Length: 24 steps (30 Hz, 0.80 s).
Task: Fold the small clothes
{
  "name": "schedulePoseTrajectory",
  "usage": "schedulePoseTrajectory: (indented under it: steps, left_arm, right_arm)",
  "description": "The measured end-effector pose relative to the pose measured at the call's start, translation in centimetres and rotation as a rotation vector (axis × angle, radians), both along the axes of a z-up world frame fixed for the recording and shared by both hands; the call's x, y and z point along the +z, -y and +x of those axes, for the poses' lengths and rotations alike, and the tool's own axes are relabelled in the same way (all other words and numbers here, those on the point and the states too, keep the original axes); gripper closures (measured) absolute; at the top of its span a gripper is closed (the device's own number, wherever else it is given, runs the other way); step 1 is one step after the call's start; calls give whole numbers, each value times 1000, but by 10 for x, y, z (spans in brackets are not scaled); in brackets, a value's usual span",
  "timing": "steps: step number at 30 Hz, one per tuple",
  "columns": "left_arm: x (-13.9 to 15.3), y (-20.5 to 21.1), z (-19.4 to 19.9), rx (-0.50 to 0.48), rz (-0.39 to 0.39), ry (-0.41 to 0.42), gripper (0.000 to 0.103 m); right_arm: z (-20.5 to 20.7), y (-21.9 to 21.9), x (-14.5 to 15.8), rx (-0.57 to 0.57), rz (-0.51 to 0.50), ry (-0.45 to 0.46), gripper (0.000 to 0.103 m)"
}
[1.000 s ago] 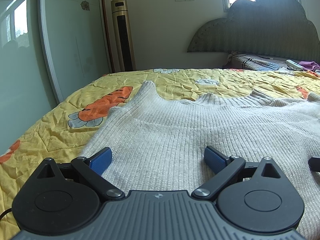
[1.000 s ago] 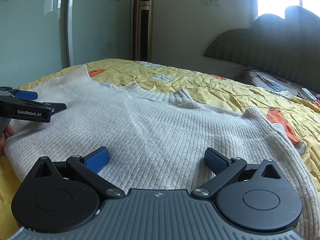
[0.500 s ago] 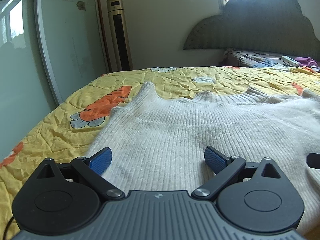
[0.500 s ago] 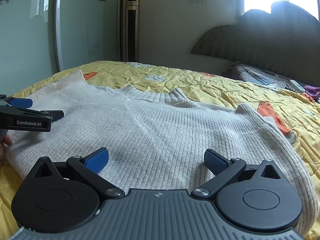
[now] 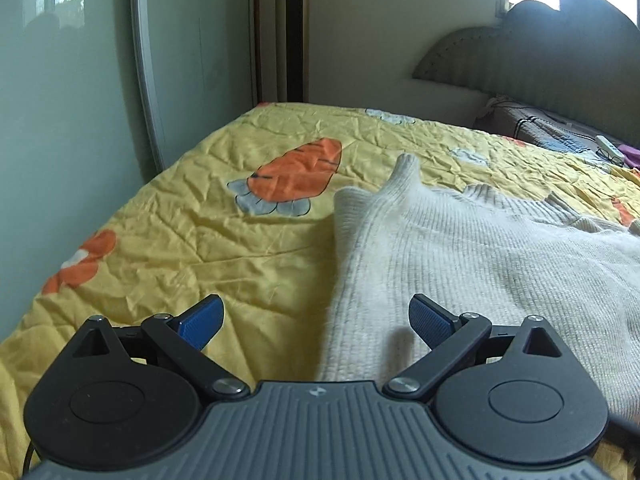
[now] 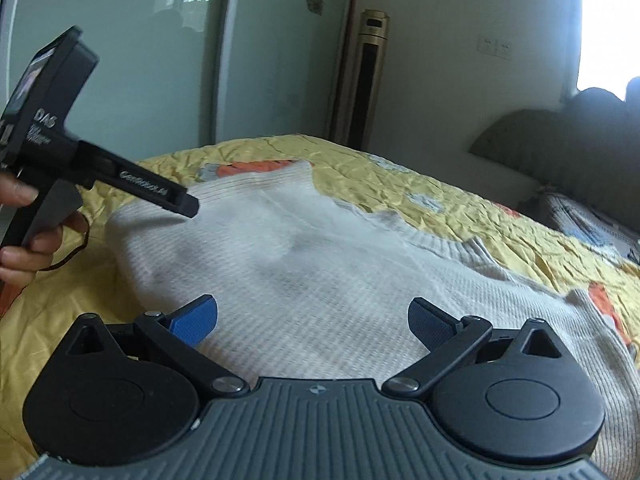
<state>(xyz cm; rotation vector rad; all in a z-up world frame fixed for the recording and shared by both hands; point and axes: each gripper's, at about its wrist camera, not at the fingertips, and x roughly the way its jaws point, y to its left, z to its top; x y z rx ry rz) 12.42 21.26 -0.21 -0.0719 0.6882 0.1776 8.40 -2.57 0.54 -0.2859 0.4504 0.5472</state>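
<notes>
Right wrist: both grippers' fingers apart over sweater on quilt.

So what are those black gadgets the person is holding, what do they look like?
Each is a handheld gripper in black plastic: a ribbed grey-black body, two round discs, and hinged arms ending in blue ribbed pads. From the right gripper view, the left one shows side-on with a pistol-style handle, white "GenRobot.AI" and "DAS" lettering, and a thin black cable.

Sweater cropped at right edge
</notes>
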Motion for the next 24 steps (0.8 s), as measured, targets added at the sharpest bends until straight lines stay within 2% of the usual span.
schedulePoseTrajectory:
  steps: [3,9,13,15,19,22,24]
  left_arm:
    - [-3,-4,1,-1,-19,-18,3]
    - [-2,-8,8,-19,-47,-39,3]
    - [-1,-10,21,-70,-84,-75,3]
    - [0,-14,32,-118,-138,-104,3]
    - [1,-35,57,-170,-311,-159,3]
    - [0,-45,76,-201,-413,-184,3]
    - [-3,-47,88,-230,-452,-197,3]
  right_arm:
    - [-9,-24,0,39,-53,24,0]
    - [-15,-51,-6,70,-82,-6,0]
    - [-17,-63,-13,64,-130,5,0]
    - [-18,-69,-19,57,-158,11,0]
    - [-20,-83,-31,48,-239,44,1]
    - [-26,-95,-38,44,-296,117,1]
    - [-27,-106,-40,34,-346,171,1]
